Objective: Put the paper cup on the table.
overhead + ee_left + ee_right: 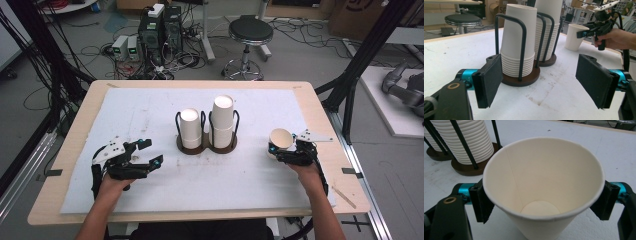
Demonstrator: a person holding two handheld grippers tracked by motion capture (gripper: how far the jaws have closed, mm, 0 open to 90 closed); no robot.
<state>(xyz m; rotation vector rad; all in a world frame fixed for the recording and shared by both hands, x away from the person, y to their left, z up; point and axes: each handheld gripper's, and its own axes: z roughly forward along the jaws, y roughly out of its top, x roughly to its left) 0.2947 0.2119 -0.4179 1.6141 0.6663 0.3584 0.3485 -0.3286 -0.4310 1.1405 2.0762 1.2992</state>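
One paper cup (pixel 544 187) between right gripper (pixel 544 202) fingers (pixel 482 202), near table's right edge (pixel 327 125).

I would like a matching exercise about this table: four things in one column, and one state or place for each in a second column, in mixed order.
Things:
1. left gripper
2. single paper cup
3. taller stack of cups
4. shorter stack of cups

States or places:
A. mouth up, clamped between the jaws of the right gripper
B. in the right-hand bay of the black wire holder, seen from the high view
C. jaws wide apart, nothing between them
D. in the left-hand bay of the same holder

Pairs: 1-C, 2-A, 3-B, 4-D
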